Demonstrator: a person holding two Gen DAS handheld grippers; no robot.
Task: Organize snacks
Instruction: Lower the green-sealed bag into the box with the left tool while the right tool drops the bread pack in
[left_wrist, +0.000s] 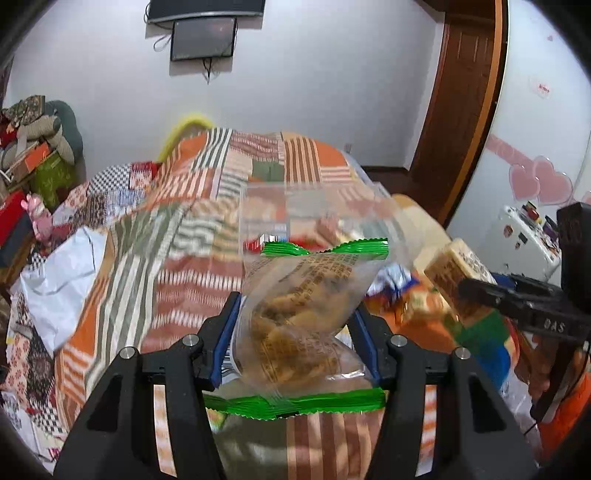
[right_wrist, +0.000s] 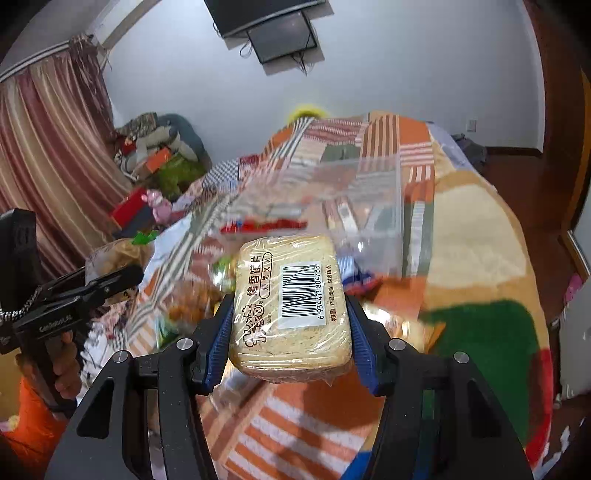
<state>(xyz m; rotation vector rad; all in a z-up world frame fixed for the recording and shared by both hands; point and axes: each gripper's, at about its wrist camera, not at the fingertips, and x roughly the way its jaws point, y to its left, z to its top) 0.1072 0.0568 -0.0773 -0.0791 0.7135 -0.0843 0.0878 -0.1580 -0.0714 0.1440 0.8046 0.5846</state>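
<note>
The left gripper (left_wrist: 295, 328) is clamped on a clear snack bag (left_wrist: 299, 314) with green crimped seams; its blue pads (left_wrist: 225, 332) press in from 9 and 3 o'clock, pinching the bag at the waist, and brown fried pieces show through the film. The bag is held clear above the bed (left_wrist: 155, 236).

The right gripper (right_wrist: 291, 332) is closed on a wrapped pack of toasted bread slices (right_wrist: 288, 302), the pads squeezing its long sides, with the barcode label facing up. This pack also hangs above the bedding, touching nothing below.

In the left wrist view, the right gripper and its bread pack sit at 3 o'clock. In the right wrist view, the left gripper sits at 9 o'clock, with a hand (right_wrist: 66, 365) on its grip.

Beyond both held snacks, toward 12 o'clock, a clear plastic container (right_wrist: 365, 206) stands on the patchwork quilt (right_wrist: 388, 136) with a red-trimmed packet inside it. More loose snack packets (right_wrist: 192, 299) lie on the bed just beneath and beside the bread pack, blurred. Farther out at 12 o'clock a dark screen (left_wrist: 203, 38) is mounted on the white wall.
</note>
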